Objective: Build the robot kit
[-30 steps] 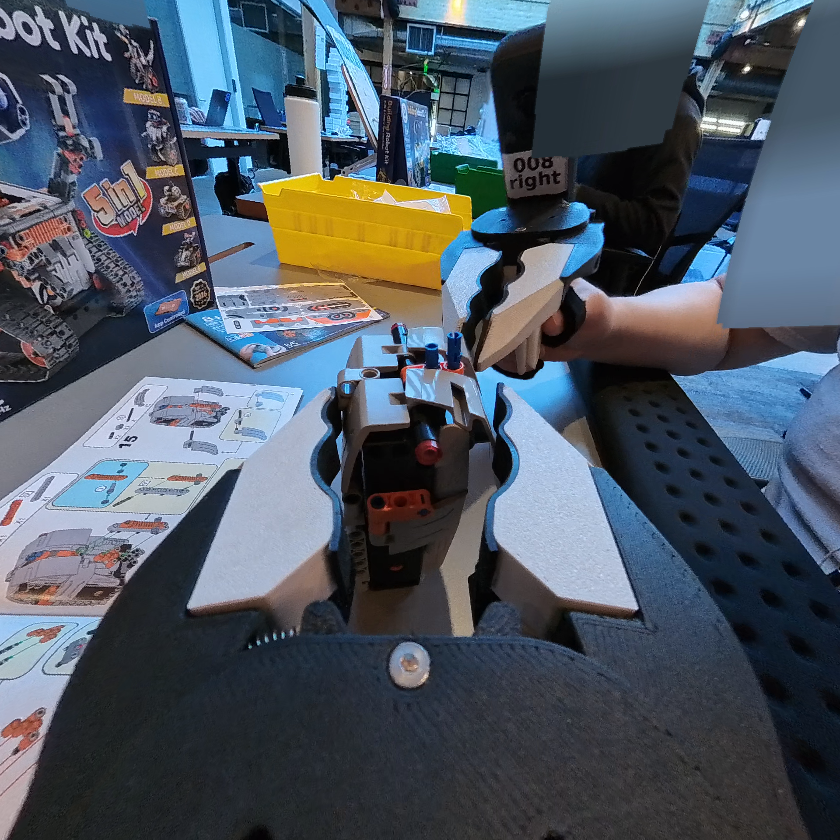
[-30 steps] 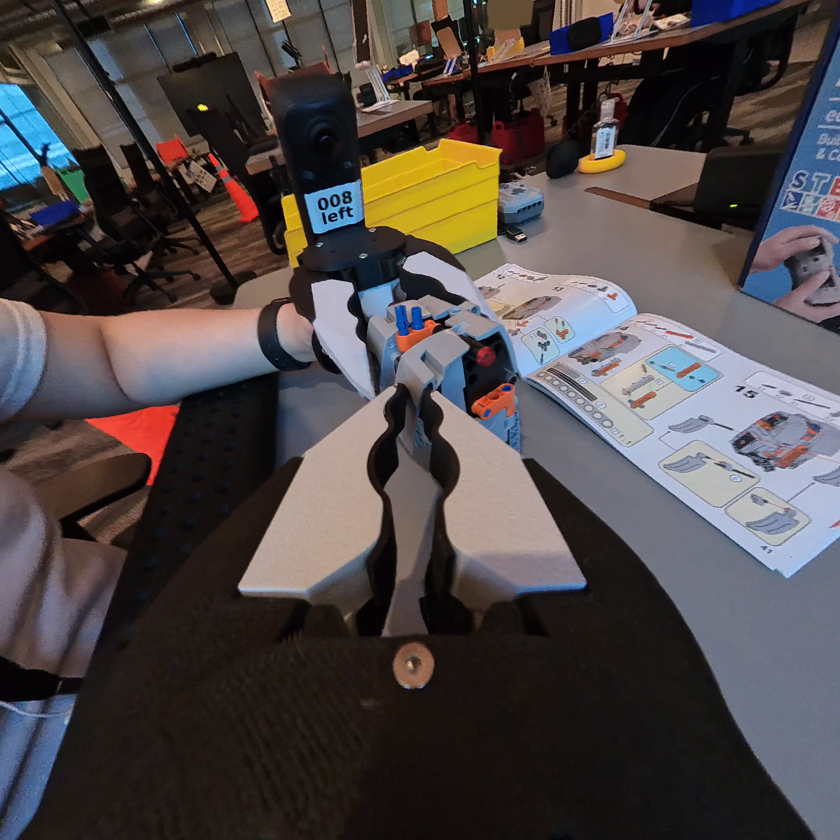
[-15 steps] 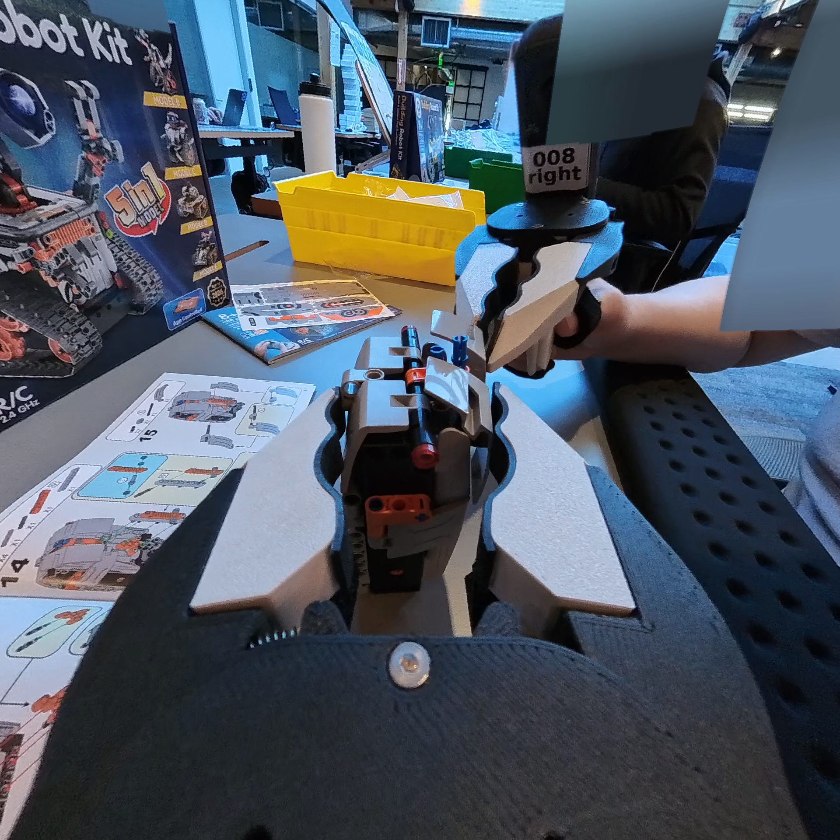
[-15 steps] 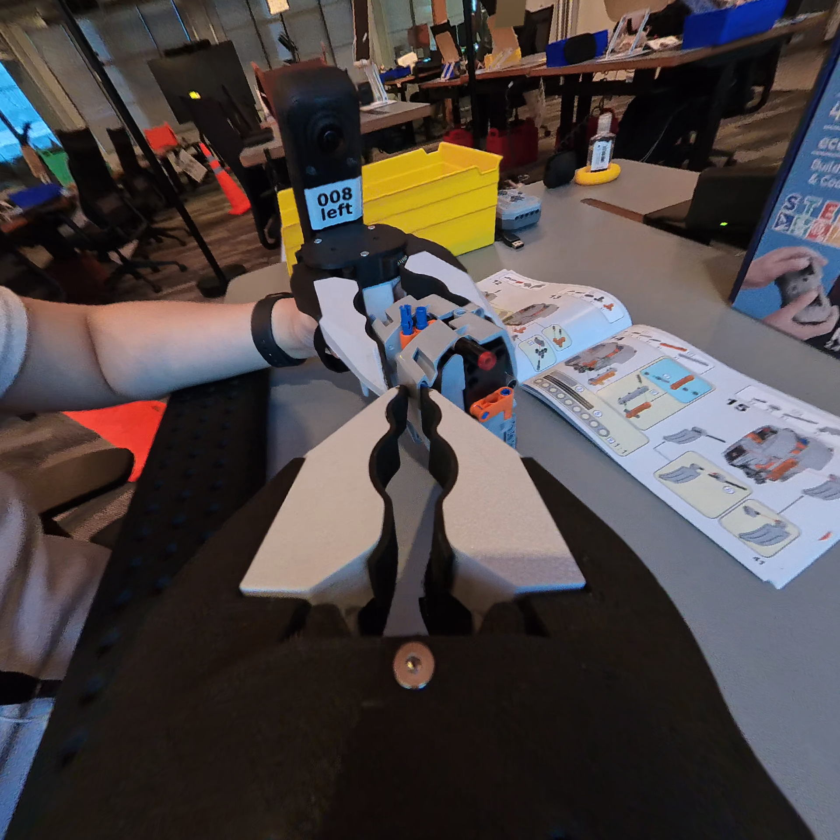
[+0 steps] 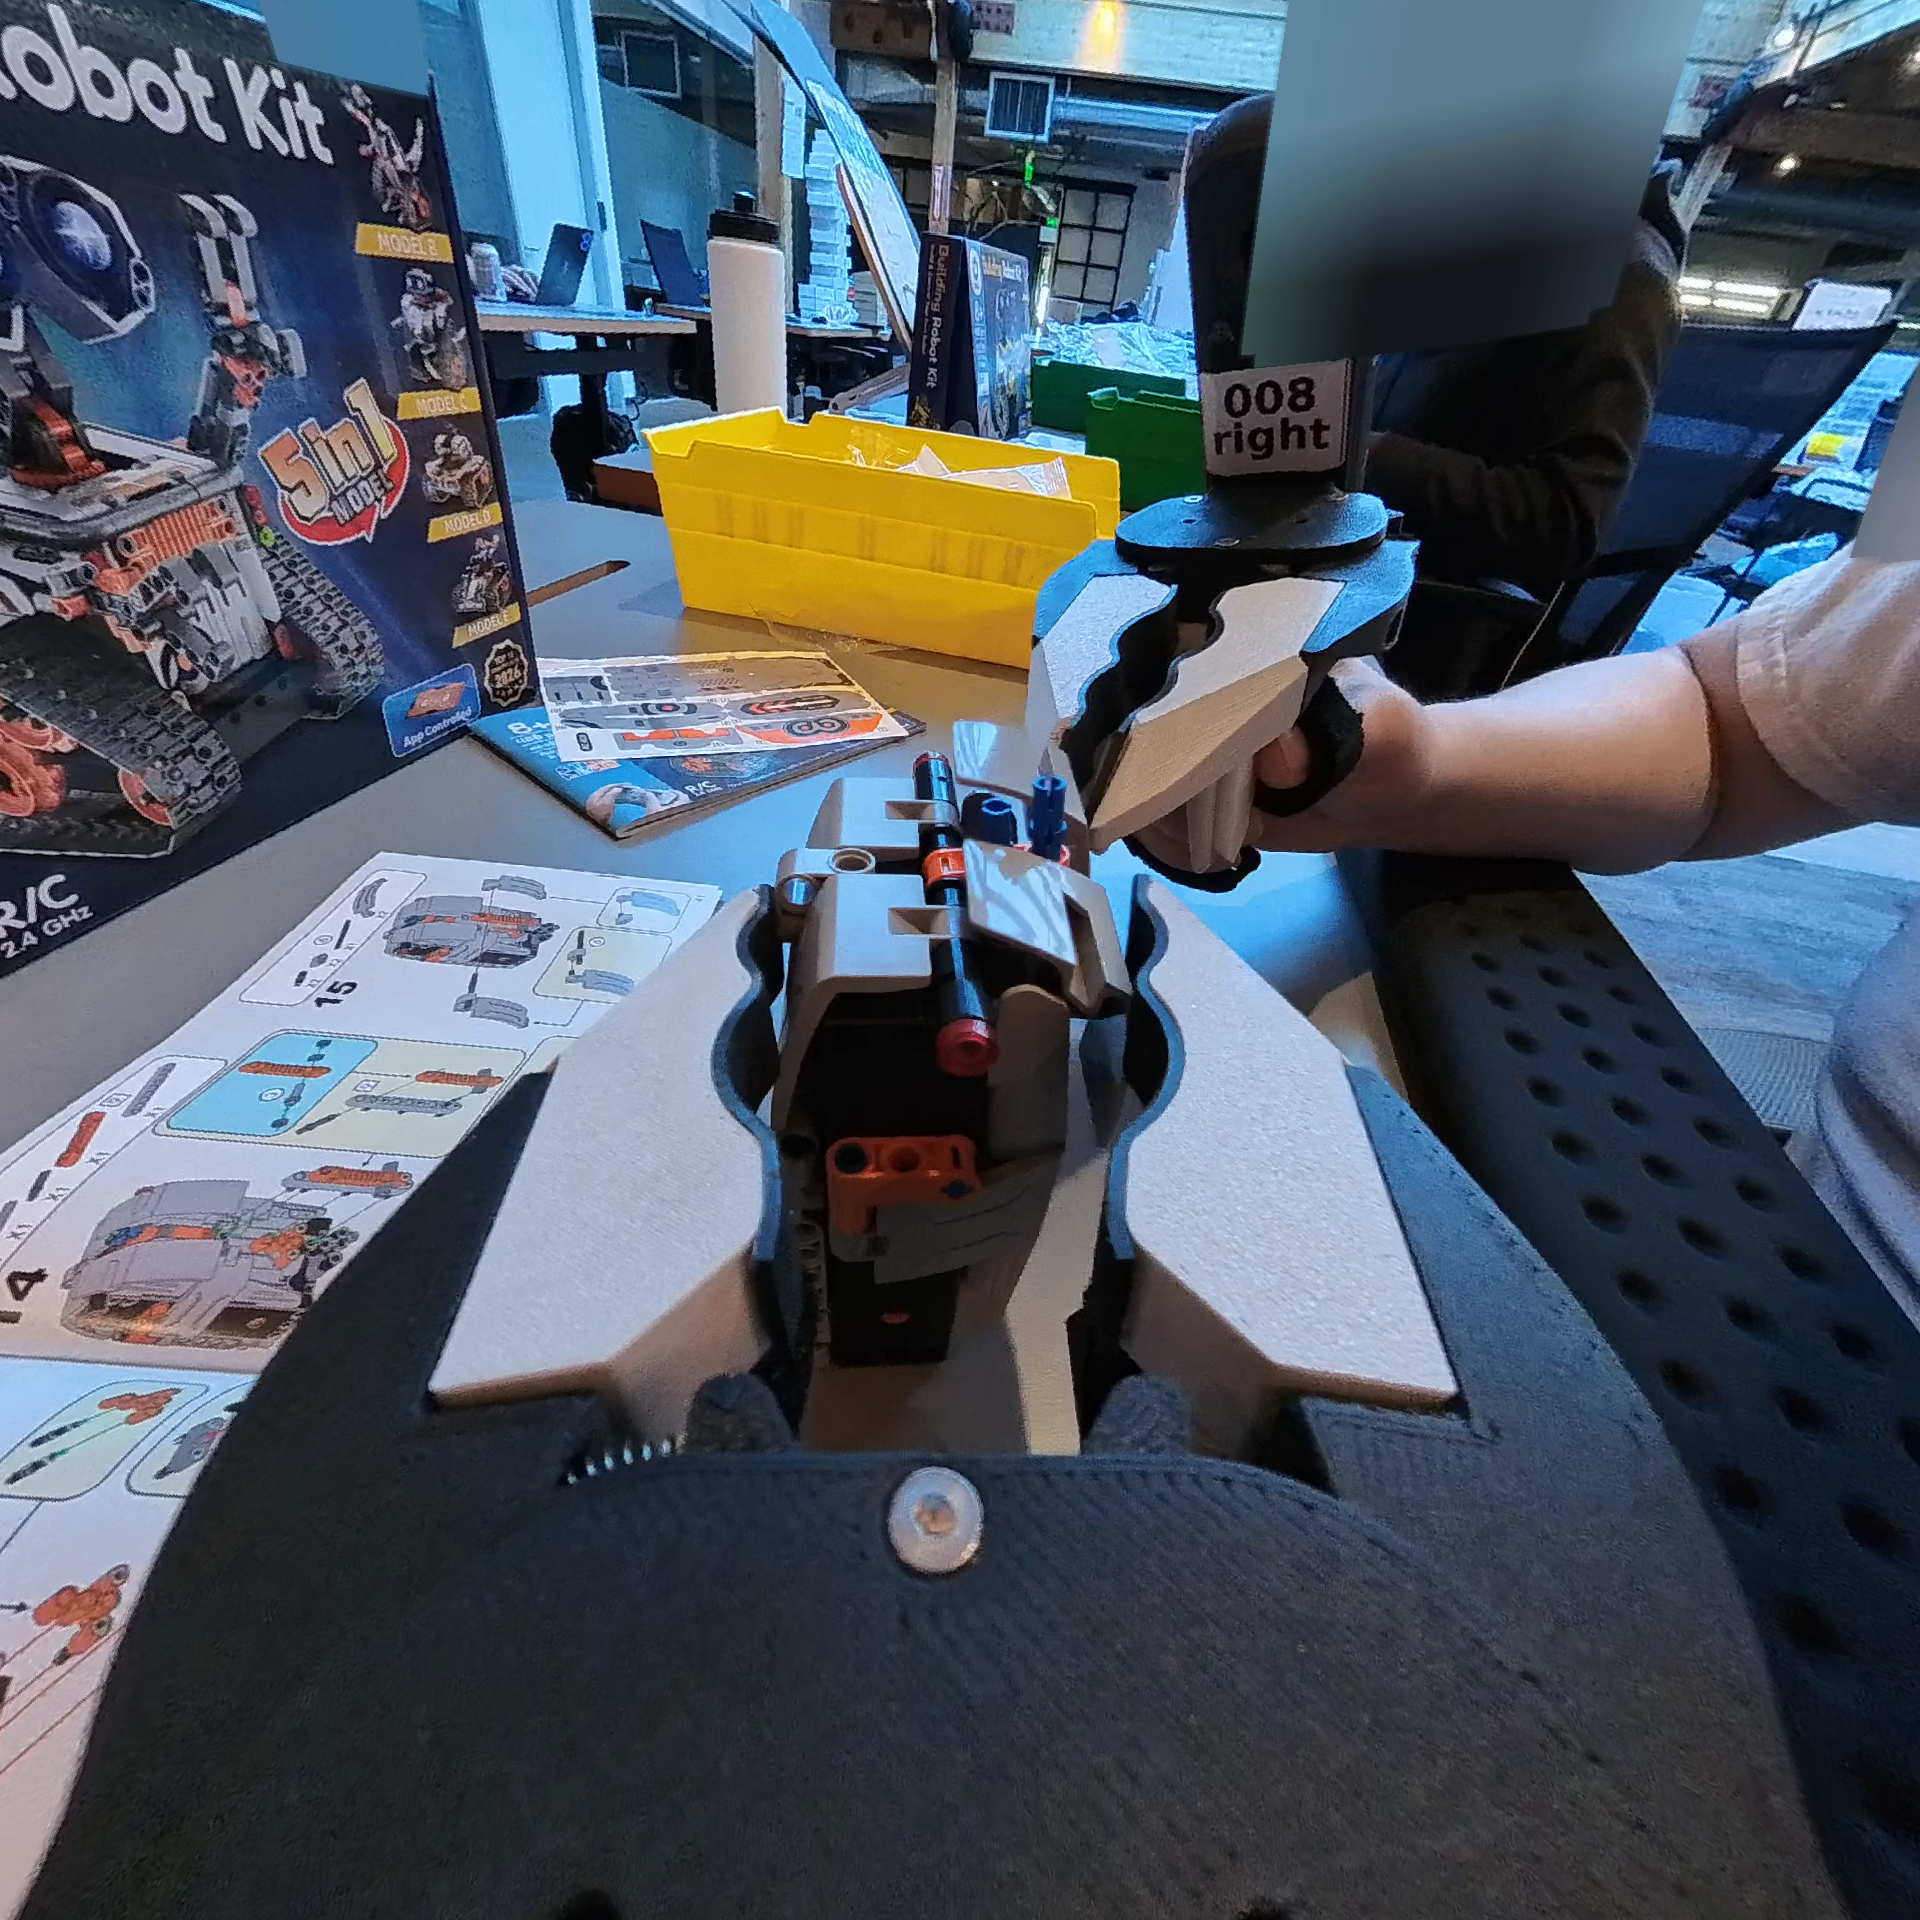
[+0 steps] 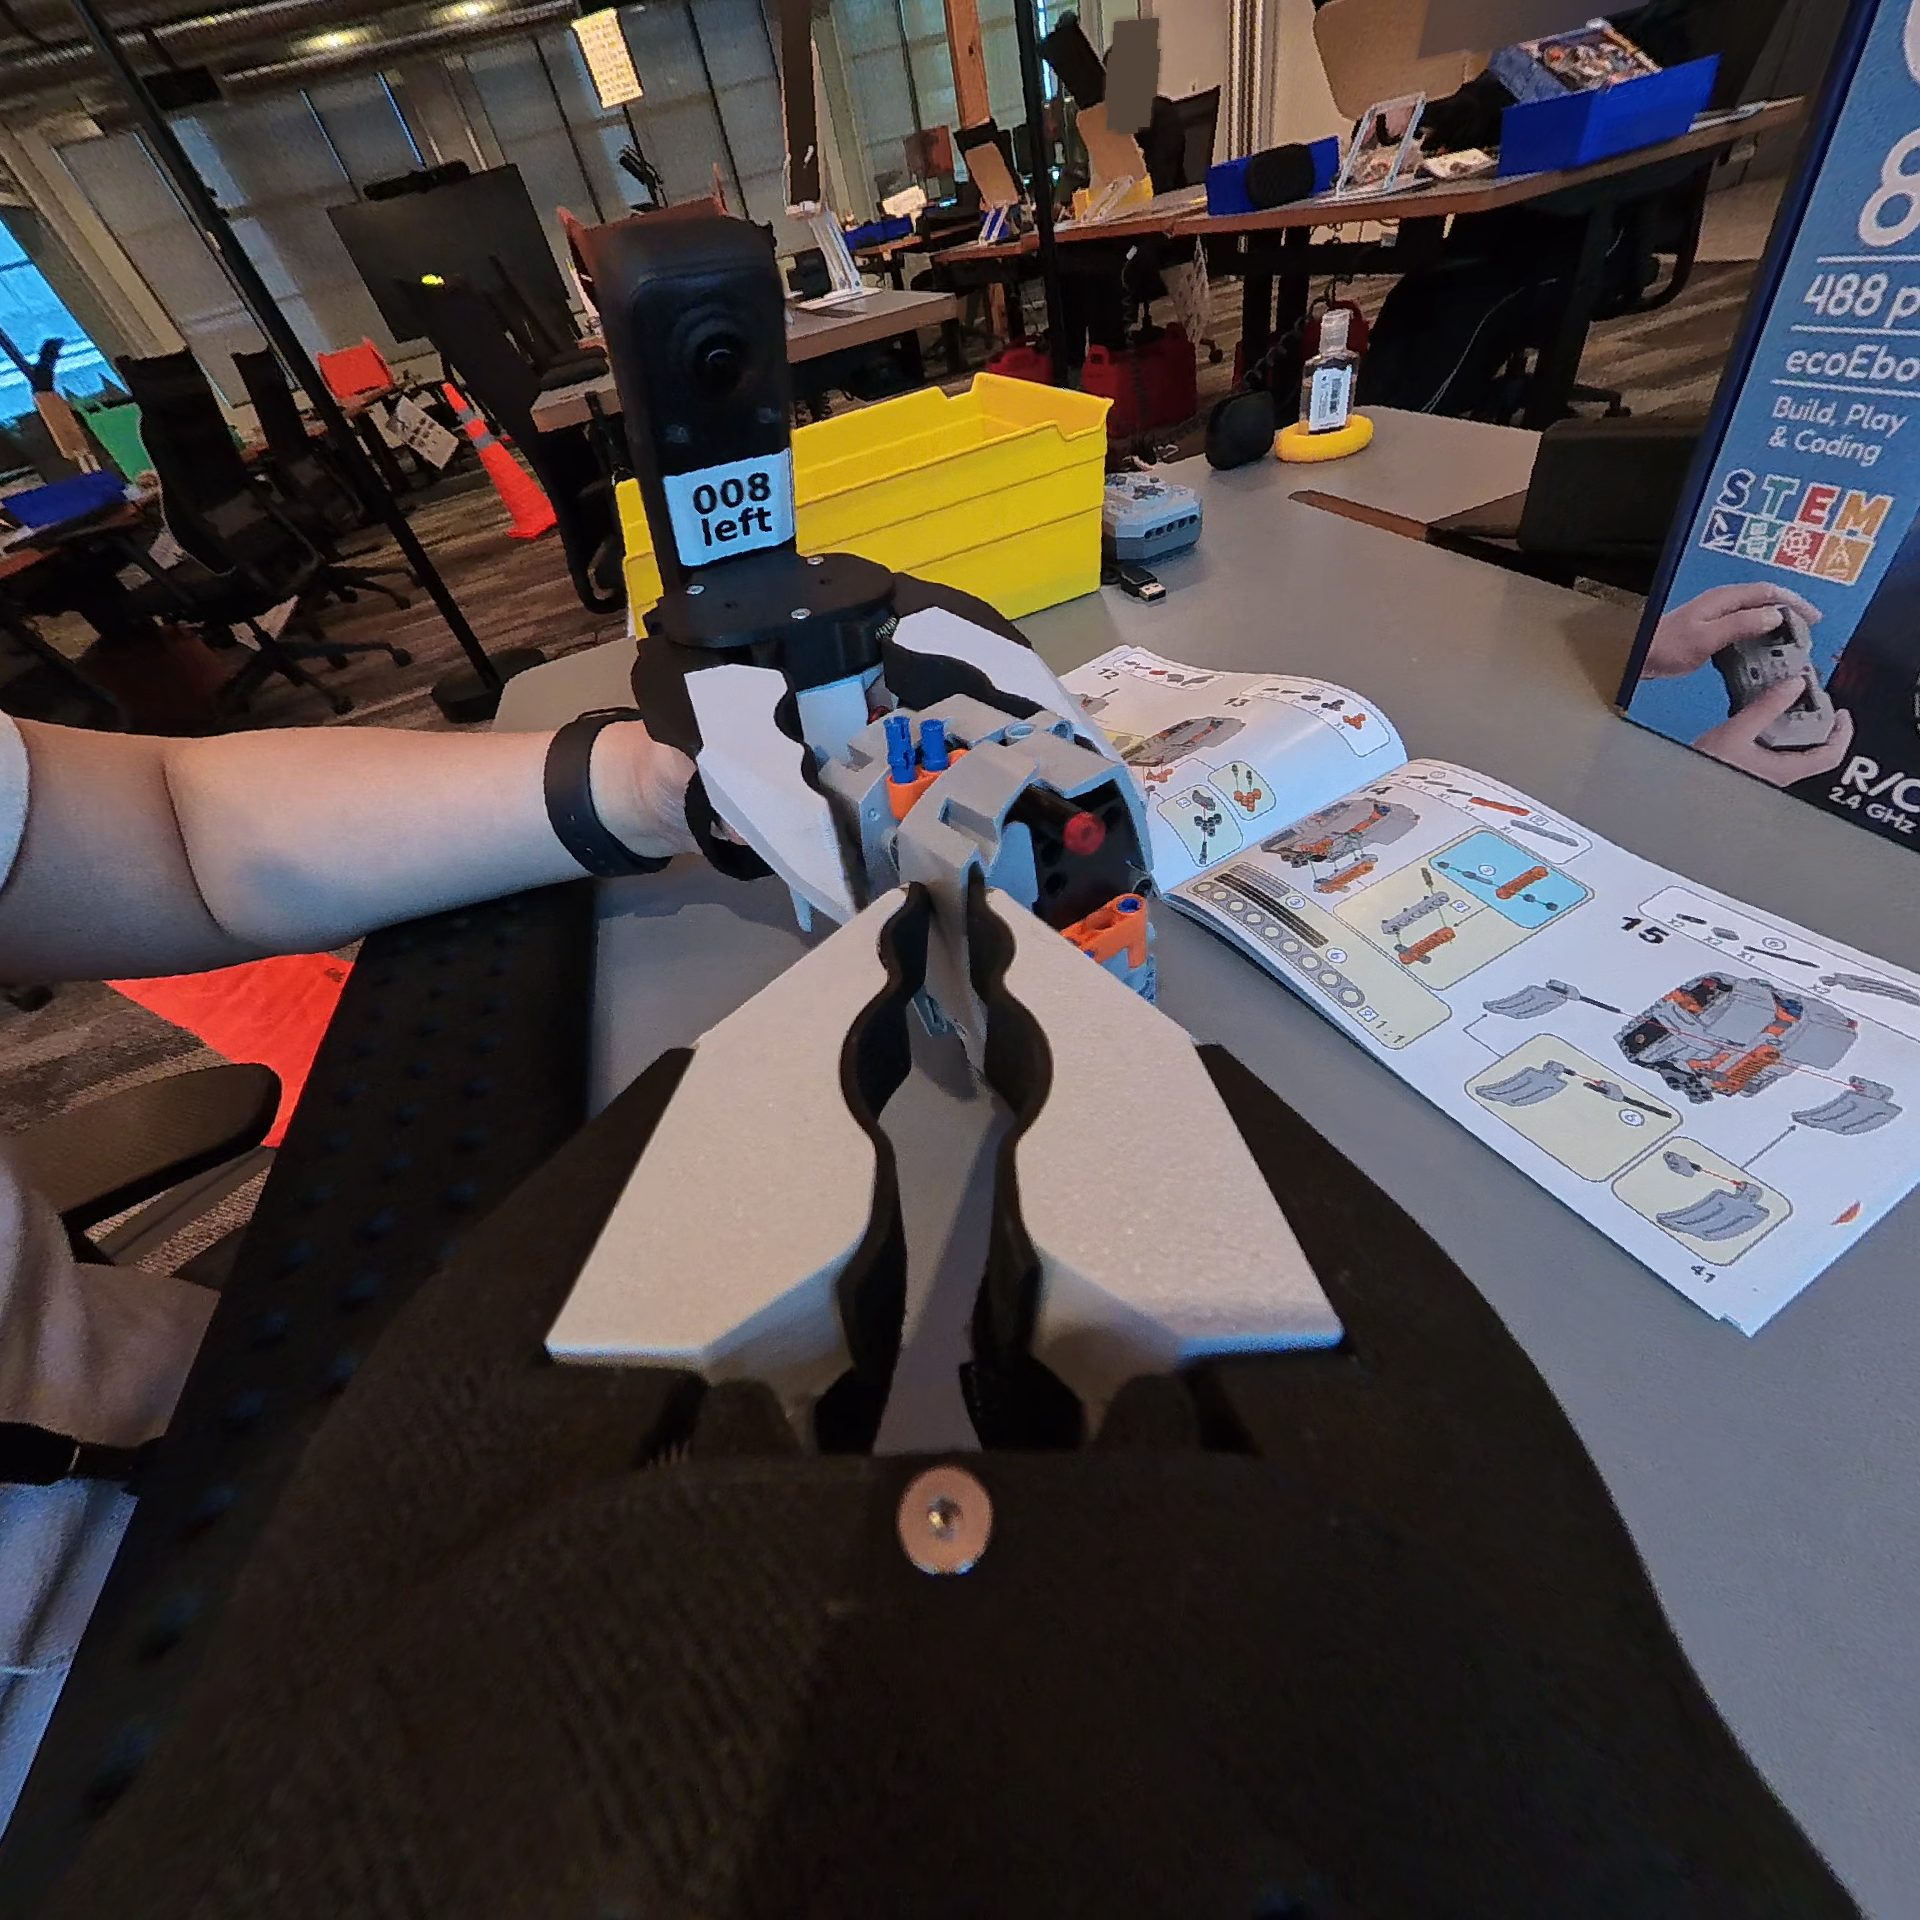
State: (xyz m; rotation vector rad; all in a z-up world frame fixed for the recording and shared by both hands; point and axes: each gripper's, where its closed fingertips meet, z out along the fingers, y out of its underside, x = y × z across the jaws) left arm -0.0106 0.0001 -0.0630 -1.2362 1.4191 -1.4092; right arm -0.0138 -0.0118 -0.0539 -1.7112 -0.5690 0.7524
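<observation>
My left gripper (image 5: 951, 935) is shut on a brick-built assembly (image 5: 914, 1049) of grey, black and orange parts, with a black axle and two blue pins on top. It holds the assembly just above the grey table (image 5: 623, 831). My right gripper (image 6: 943, 909) is shut on a thin grey curved panel (image 6: 951, 997). It holds the panel against the grey arch of the assembly (image 6: 1013, 800), by the blue pins. In the left wrist view the right gripper (image 5: 1081, 800) is at the assembly's far right corner. In the right wrist view the left gripper (image 6: 977, 831) faces mine.
An open instruction booklet (image 5: 343, 1039) (image 6: 1507, 987) lies beside the assembly. A kit box (image 5: 208, 468) (image 6: 1818, 416) stands behind it. A yellow bin (image 5: 862, 540) (image 6: 935, 499) is farther back, beside a small grey hub (image 6: 1148, 514). A second booklet (image 5: 707, 727) lies nearby. A black perforated surface (image 5: 1662, 1195) runs along the table edge. My left and right fingertips are right by each other.
Both grippers keep their hold. The left gripper has turned slightly left with the assembly, and the right gripper has stayed at the assembly's top with the panel.
</observation>
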